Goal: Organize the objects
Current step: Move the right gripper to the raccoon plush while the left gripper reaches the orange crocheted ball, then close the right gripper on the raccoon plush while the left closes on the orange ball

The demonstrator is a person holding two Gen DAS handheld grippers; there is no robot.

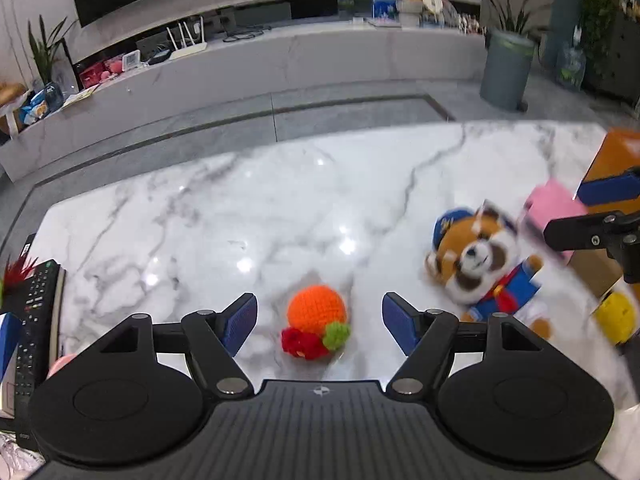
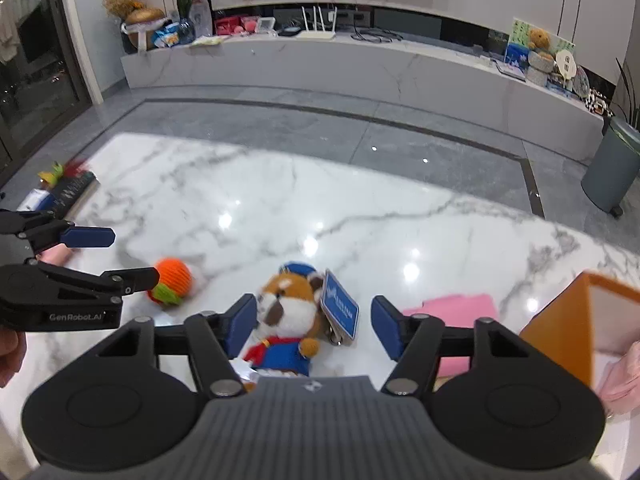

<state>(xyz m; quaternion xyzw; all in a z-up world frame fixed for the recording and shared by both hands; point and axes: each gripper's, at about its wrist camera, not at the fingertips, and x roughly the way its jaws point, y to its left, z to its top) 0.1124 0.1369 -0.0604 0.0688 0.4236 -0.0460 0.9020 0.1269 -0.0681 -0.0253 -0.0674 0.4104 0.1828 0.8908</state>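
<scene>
Left gripper (image 1: 319, 320) gapes wide around a crochet orange (image 1: 316, 315), ready to grab it; right gripper (image 2: 313, 322), also spread, straddles a plush fox (image 2: 289, 312) on the marble table (image 1: 240, 208).

Sitting on the marble table (image 1: 240, 200) are one crocheted orange toy (image 1: 316, 322), one plush raccoon (image 1: 486, 268), one pink cloth (image 2: 456, 312), one orange box (image 2: 580, 320), and one remote control (image 1: 34, 320).

Bright, even indoor light; ceiling lamps glare as white spots on the glossy marble table (image 1: 280, 200); the plush fox (image 1: 486, 264) smears with motion blur; fisheye bends and darkens the edges.
</scene>
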